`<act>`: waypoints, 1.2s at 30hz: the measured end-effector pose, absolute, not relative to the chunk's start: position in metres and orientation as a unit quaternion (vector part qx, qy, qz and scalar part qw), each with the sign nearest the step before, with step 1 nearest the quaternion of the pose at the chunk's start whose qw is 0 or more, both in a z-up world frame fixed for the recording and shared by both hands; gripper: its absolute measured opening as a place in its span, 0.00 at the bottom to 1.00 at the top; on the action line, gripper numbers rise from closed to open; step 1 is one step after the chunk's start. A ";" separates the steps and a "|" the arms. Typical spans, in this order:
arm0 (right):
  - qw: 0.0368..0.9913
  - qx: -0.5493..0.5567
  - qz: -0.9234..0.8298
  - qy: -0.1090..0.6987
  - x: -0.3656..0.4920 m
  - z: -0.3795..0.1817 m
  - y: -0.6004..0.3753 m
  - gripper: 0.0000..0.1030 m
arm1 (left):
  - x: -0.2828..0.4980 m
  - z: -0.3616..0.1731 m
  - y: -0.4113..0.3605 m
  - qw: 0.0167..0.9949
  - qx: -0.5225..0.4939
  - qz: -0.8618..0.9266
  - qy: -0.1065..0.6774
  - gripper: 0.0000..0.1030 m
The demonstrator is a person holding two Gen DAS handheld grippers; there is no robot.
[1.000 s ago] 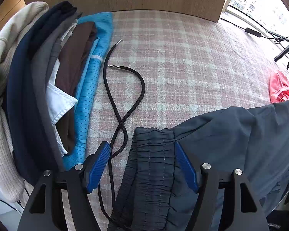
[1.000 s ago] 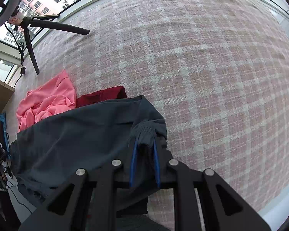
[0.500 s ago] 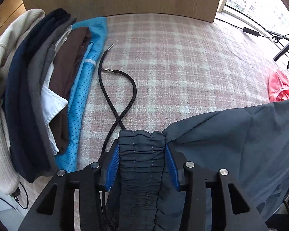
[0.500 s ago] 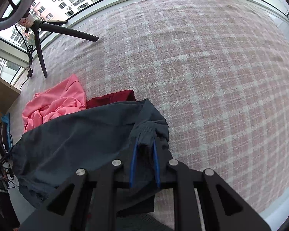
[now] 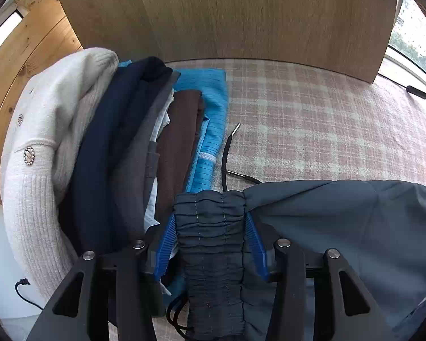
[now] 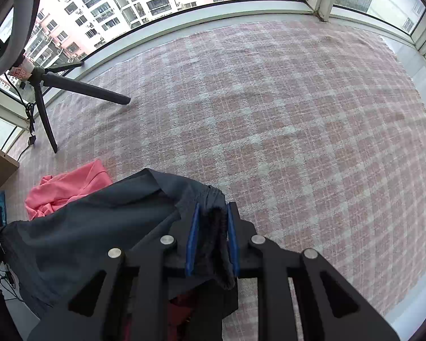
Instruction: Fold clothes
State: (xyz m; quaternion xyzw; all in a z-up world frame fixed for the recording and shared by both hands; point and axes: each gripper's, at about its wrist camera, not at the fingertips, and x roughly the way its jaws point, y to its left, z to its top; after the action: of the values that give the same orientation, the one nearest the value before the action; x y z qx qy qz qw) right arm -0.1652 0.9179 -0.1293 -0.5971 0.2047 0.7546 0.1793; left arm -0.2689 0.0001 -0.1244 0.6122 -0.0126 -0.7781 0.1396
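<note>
Dark grey drawstring trousers (image 5: 340, 227) are held up between both grippers above the pink plaid blanket (image 5: 312, 130). My left gripper (image 5: 210, 221) is shut on the gathered elastic waistband (image 5: 210, 227), with the black drawstring (image 5: 225, 156) trailing onto the blanket. My right gripper (image 6: 211, 213) is shut on another bunched part of the trousers (image 6: 85, 233), which hang to the left.
A stack of folded clothes (image 5: 105, 153) lies at the left, with a cream cardigan (image 5: 45, 142) on top and a blue garment (image 5: 210, 130) at the bottom. A wooden panel (image 5: 227, 14) stands behind. A pink garment (image 6: 68, 187) and a tripod (image 6: 51, 96) are near the window.
My left gripper closed on the waistband and lifted it, moving toward the clothes stack. My right gripper rose with the trousers, keeping its hold.
</note>
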 end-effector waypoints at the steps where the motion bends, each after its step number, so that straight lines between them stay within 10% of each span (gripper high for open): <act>1: 0.193 -0.606 0.745 0.201 -0.161 -0.137 0.922 0.21 | -0.269 -0.126 0.001 0.141 0.613 -0.777 -0.012 0.45; 10: 0.190 -0.566 0.777 0.202 -0.066 -0.075 0.920 0.30 | -0.254 -0.068 0.000 0.144 0.587 -0.795 -0.049 0.48; 14: 0.094 -0.591 0.781 0.181 -0.013 -0.089 0.845 0.51 | -0.228 -0.045 0.006 0.128 0.575 -0.806 -0.049 0.48; 24: 0.036 -0.604 0.739 0.297 0.009 -0.146 0.811 0.51 | -0.117 -0.055 0.059 0.099 0.594 -0.798 -0.023 0.49; 30: 0.002 -0.672 0.713 0.201 -0.015 -0.157 0.743 0.51 | -0.083 -0.058 0.057 0.097 0.602 -0.793 -0.018 0.49; 31: 0.004 -0.676 0.713 0.187 -0.014 -0.164 0.736 0.50 | -0.081 -0.059 0.056 0.095 0.603 -0.792 -0.017 0.49; 33: 0.007 -0.671 0.723 0.165 -0.008 -0.170 0.725 0.16 | -0.080 -0.062 0.054 0.091 0.603 -0.792 -0.023 0.49; 36: 0.024 -0.633 0.757 0.160 0.006 -0.151 0.722 0.08 | -0.079 -0.068 0.053 0.077 0.607 -0.791 -0.031 0.49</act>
State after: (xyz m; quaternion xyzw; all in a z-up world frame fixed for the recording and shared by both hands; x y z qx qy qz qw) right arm 0.0064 0.7215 -0.1510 -0.6328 0.1597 0.7573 0.0239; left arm -0.0792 0.0525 -0.0676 0.6067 -0.0312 -0.7905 0.0769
